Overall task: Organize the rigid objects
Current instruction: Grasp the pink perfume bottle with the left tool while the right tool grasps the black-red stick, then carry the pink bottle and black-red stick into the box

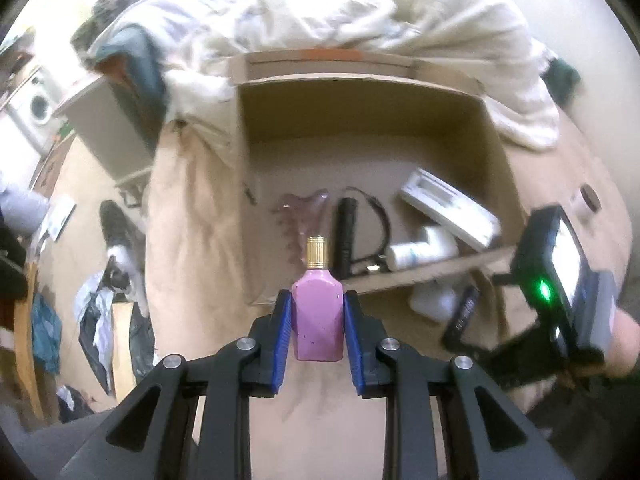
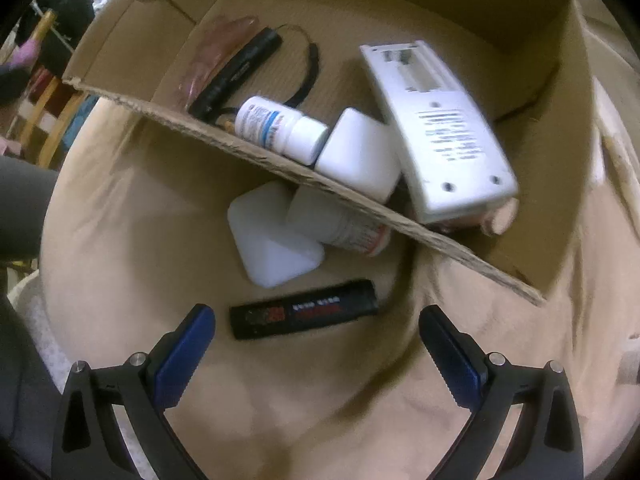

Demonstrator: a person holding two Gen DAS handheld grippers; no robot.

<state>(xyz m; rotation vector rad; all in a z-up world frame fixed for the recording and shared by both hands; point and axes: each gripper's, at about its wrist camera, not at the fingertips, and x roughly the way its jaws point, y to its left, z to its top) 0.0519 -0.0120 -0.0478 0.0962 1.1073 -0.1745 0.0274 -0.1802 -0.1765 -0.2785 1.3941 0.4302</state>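
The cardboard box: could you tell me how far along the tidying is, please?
Done: remote, pill bottle and flashlight lie in the cardboard box. In hand: left tongs grip the pink bottle. Left: black lighter and white case outside, under open right tongs.

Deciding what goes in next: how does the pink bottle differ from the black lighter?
The pink bottle is clamped in the left gripper; the black lighter lies loose on the beige sheet below the open right gripper. The bottle is broad with a gold cap, the lighter slim and flat. Neither is in the cardboard box.
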